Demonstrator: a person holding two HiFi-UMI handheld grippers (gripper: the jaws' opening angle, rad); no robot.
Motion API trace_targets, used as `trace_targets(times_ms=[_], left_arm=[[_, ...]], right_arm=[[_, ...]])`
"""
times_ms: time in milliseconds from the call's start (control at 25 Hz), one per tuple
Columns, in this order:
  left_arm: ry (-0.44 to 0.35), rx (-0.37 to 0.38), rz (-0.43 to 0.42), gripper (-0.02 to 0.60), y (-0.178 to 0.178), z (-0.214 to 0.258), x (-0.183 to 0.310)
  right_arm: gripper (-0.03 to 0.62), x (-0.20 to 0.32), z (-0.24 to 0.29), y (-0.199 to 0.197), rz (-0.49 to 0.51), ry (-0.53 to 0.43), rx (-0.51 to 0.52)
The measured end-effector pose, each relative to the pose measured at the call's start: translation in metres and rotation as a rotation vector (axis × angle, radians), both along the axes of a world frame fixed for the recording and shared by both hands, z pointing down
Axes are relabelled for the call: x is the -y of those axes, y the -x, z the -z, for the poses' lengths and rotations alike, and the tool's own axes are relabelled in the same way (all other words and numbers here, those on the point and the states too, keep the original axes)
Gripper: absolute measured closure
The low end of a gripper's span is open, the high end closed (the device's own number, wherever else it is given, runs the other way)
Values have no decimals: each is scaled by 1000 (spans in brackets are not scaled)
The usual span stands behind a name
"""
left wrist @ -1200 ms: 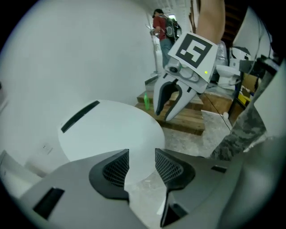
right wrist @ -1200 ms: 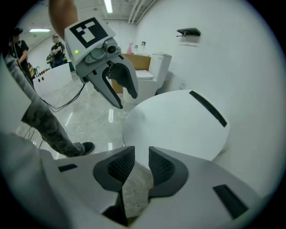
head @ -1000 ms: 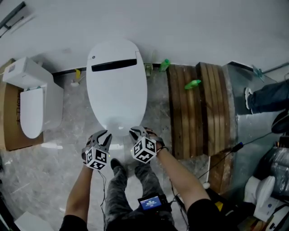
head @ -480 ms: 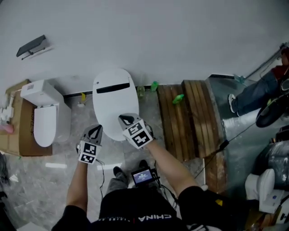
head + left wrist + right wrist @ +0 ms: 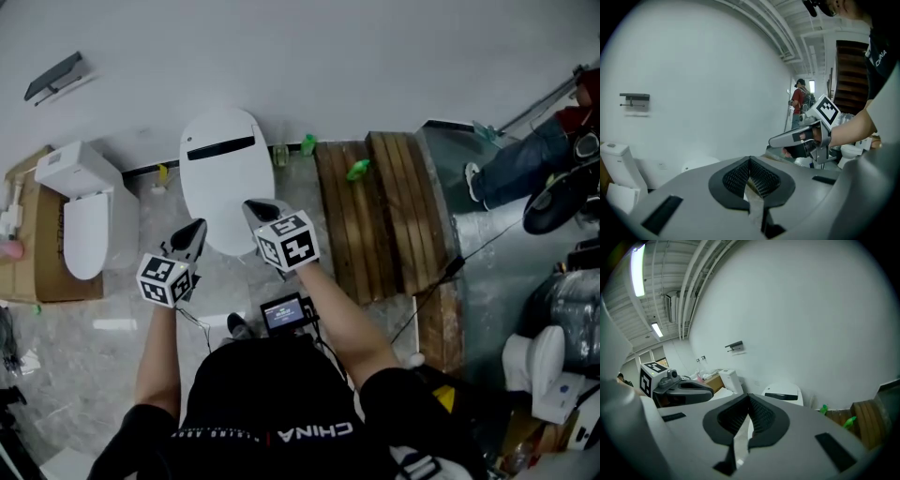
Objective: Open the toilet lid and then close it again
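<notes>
Since they rose from toilet lid (image 5: pixel 225 178), left hand-held gripper (image 5: pixel 193 232), right hand-held gripper (image 5: pixel 262 212) closed, empty.

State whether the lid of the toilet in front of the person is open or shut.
Shut: the lid lies flat, covering the whole bowl.

Left tongs (image 5: pixel 194 230), right tongs (image 5: pixel 258 210) higher up.

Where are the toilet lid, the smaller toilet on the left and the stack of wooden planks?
toilet lid (image 5: pixel 223 187): head view, middle of its closed white top.
smaller toilet (image 5: pixel 82 230): head view, on its lid, not the tank.
wooden planks (image 5: pixel 375 234): head view, bare top of the stack.
</notes>
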State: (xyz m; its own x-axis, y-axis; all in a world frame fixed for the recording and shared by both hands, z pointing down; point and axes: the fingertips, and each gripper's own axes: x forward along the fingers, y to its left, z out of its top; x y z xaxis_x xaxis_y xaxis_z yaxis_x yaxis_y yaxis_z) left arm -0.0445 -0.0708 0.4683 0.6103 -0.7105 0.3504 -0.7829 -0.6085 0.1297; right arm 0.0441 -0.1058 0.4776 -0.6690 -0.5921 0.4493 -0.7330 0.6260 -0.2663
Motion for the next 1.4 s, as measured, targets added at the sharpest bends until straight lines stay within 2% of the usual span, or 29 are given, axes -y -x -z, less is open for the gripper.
trace_targets(times_ms=[160, 360, 560, 680, 1000, 1240, 1400], left_arm=[[2, -39, 13, 571, -16, 2, -6], [3, -47, 61, 571, -25, 4, -15], [29, -151, 136, 571, -20, 10, -33], [31, -146, 145, 572, -14, 11, -46], [6, -112, 92, 571, 0, 18, -89], [-13, -133, 31, 572, 30, 26, -144], [-23, -130, -35, 571, 35, 25, -184]], right_arm=[[580, -1, -6, -12, 23, 5, 6], [580, -4, -10, -23, 74, -3, 8], [580, -11, -13, -31, 111, -3, 18], [580, -18, -13, -32, 109, -8, 10], [580, -56, -7, -25, 54, -24, 9], [580, -108, 9, 2, -10, -40, 51], [580, -150, 9, 9, -46, -30, 40]])
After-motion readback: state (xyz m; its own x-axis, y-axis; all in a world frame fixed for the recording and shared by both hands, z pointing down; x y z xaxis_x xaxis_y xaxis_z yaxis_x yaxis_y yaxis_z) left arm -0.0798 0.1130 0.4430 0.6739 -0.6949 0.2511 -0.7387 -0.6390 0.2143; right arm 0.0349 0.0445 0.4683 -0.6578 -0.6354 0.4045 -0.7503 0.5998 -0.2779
